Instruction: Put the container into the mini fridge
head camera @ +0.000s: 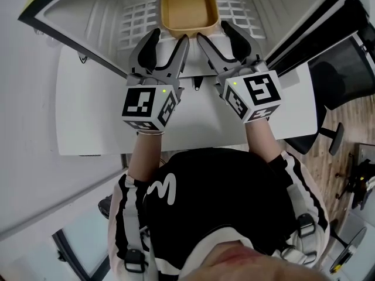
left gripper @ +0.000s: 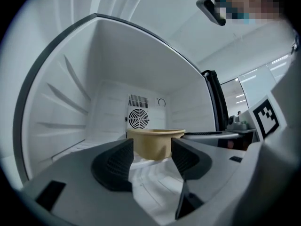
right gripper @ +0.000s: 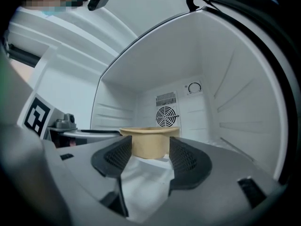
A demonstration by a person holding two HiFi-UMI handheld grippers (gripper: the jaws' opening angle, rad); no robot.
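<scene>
A tan square container [head camera: 187, 7] stands inside the open white mini fridge [head camera: 88, 16], on its wire shelf [head camera: 136, 23]. My left gripper [head camera: 170, 37] and right gripper [head camera: 212, 34] sit side by side just outside the container's near rim, both open and holding nothing. In the left gripper view the container [left gripper: 155, 143] stands a little beyond the spread jaws of the left gripper [left gripper: 151, 157], clear of them. The right gripper view shows the same: the container [right gripper: 150, 142] lies past the right gripper [right gripper: 149, 157], with the fridge's back fan [right gripper: 165, 116] behind it.
The fridge stands on a white table [head camera: 88, 116]. Its ribbed side walls [left gripper: 61, 107] close in on both sides. A black office chair [head camera: 343, 75] stands to the right over wooden floor. The person's arms and black shirt fill the lower middle.
</scene>
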